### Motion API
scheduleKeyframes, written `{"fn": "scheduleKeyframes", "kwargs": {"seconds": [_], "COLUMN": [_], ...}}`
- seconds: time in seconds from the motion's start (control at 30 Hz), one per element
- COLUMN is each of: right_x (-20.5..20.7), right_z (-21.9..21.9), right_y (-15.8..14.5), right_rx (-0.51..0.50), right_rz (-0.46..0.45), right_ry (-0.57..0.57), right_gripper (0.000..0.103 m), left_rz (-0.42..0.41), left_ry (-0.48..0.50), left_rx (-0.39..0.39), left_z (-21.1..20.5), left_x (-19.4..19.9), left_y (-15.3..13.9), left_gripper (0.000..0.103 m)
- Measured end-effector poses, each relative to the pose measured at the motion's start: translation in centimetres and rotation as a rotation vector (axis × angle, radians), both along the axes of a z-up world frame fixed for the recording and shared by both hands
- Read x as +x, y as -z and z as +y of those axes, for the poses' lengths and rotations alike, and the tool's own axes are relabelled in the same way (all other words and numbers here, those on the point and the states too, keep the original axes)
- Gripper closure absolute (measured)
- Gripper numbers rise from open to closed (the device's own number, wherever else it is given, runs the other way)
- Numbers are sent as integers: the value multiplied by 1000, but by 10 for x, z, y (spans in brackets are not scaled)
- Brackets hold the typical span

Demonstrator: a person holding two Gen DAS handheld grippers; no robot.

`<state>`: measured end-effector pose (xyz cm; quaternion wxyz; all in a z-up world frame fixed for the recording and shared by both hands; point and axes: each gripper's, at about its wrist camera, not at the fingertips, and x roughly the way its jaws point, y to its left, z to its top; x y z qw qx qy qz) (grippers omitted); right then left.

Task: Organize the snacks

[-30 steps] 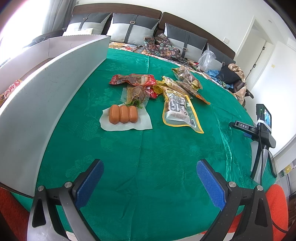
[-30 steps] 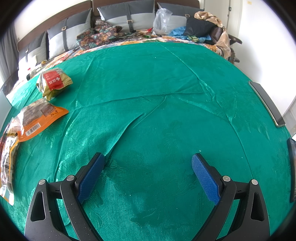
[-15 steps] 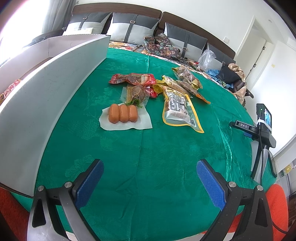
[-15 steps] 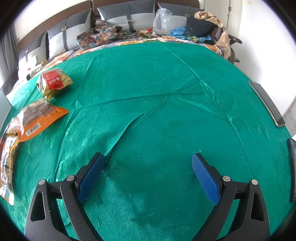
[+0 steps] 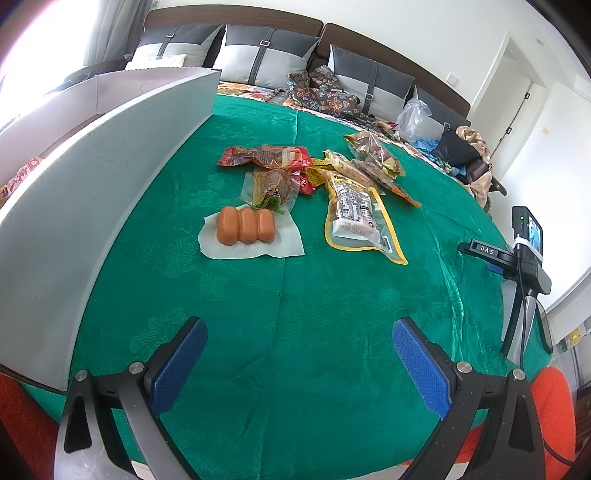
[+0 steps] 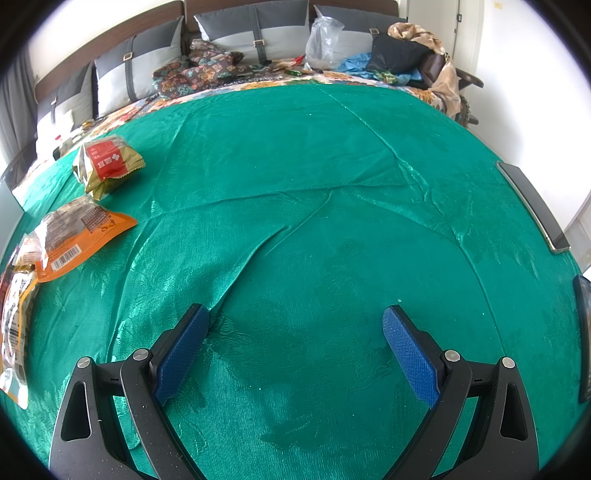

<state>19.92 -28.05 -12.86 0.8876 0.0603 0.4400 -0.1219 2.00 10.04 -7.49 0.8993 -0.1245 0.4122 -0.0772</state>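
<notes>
Several snack packs lie on the green cloth (image 5: 295, 314) ahead of my left gripper (image 5: 300, 332), which is open and empty. Nearest is a clear pack of three sausages (image 5: 245, 229). Behind it lie a dark meat pack (image 5: 274, 184) and a red pack (image 5: 264, 156). To the right is a yellow-edged pouch (image 5: 356, 218), with more bags (image 5: 373, 153) beyond. A white box (image 5: 99, 192) stands along the left. My right gripper (image 6: 295, 321) is open over bare cloth. At its far left lie an orange pouch (image 6: 79, 236) and a gold-and-red bag (image 6: 105, 164).
A phone on a tripod (image 5: 524, 254) stands off the right edge of the cloth in the left wrist view. Dark flat devices (image 6: 532, 206) lie at the right edge in the right wrist view. Cushions (image 6: 236, 29) and clothes (image 6: 399, 55) line the back.
</notes>
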Motion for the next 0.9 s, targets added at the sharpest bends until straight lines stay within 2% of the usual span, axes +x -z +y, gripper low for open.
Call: {"fn": "scheduleKeyframes", "kwargs": {"seconds": [0.4,0.9], "right_x": [0,-1], "right_z": [0,0], "right_y": [0,0], "right_rx": [0,-1], "right_rz": [0,0], "right_ry": [0,0], "right_gripper": [6,6], "left_rz": [-11,20], "left_ry": [-19,1], "left_rx": [-24,15], "left_z": [7,-3], "left_x": [0,2], "left_y": [-3,5], "left_gripper": [3,3]}}
